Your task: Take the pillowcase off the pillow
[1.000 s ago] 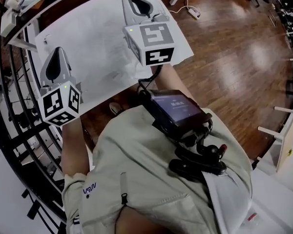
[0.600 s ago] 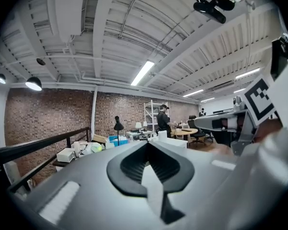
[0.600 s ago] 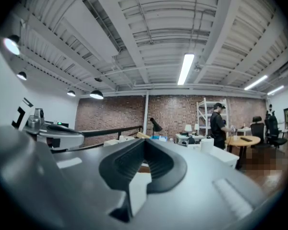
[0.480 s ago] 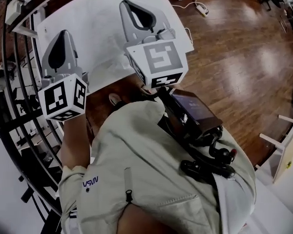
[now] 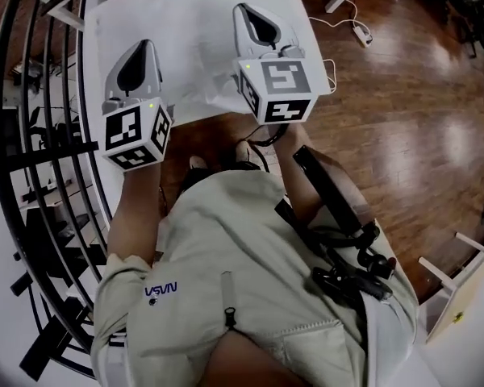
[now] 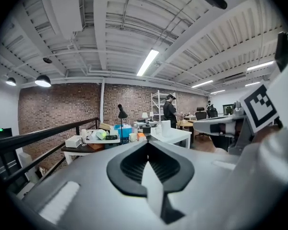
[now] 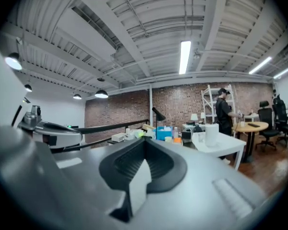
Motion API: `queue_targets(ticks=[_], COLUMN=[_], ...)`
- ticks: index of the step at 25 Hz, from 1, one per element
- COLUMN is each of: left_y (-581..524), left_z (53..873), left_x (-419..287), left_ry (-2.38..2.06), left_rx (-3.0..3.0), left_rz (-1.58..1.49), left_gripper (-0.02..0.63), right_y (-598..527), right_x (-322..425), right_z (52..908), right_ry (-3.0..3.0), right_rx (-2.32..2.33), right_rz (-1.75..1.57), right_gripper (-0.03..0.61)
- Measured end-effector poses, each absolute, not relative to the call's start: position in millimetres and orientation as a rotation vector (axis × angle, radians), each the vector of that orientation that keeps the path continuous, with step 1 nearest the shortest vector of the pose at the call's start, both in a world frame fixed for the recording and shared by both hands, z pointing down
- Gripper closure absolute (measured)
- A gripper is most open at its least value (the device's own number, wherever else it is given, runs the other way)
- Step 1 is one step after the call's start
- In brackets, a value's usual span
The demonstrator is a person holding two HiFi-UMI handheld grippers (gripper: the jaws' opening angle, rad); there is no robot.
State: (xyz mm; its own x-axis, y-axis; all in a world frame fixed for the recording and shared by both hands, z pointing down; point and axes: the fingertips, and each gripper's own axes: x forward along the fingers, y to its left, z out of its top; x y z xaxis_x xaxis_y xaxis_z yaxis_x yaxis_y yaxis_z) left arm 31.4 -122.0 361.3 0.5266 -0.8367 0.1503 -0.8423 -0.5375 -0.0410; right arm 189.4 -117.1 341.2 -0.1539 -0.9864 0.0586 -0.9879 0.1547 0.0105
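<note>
I hold two grippers side by side over the near edge of the one white tabletop (image 5: 185, 31). The left gripper (image 5: 142, 48) and right gripper (image 5: 248, 10) each have two fingers (image 6: 129, 169) pressed fully together on nothing. Farther along that tabletop, I can't tell pillow or pillowcase from the white surface.

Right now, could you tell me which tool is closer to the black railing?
The left tool, beside the railing; the right tool sits farther over the white table.
</note>
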Motion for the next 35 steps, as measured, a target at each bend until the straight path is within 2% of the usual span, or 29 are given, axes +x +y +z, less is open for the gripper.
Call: queue_targets(ticks=[13,25,35], left_y=[-133,-90,-98], left_z=[356,377,395], left_x=[11,-2,-4], left_ry=[-1.512,-1.578,-1.585], left_rx=[2.739,2.754,2.736], left_rz=[0.173,0.230,0.284], left_gripper=[0.612,0.612,0.612], right_y=[-92,-60,-67], right_x=[175,160,164], right_z=[349,368,383], right_ry=[-2.313,-2.312,-2.300], right_rx=[2.042,2.000,1.988], right_rz=[0.050,0.053,0.089], right_gripper=[0.575,0.575,0.577])
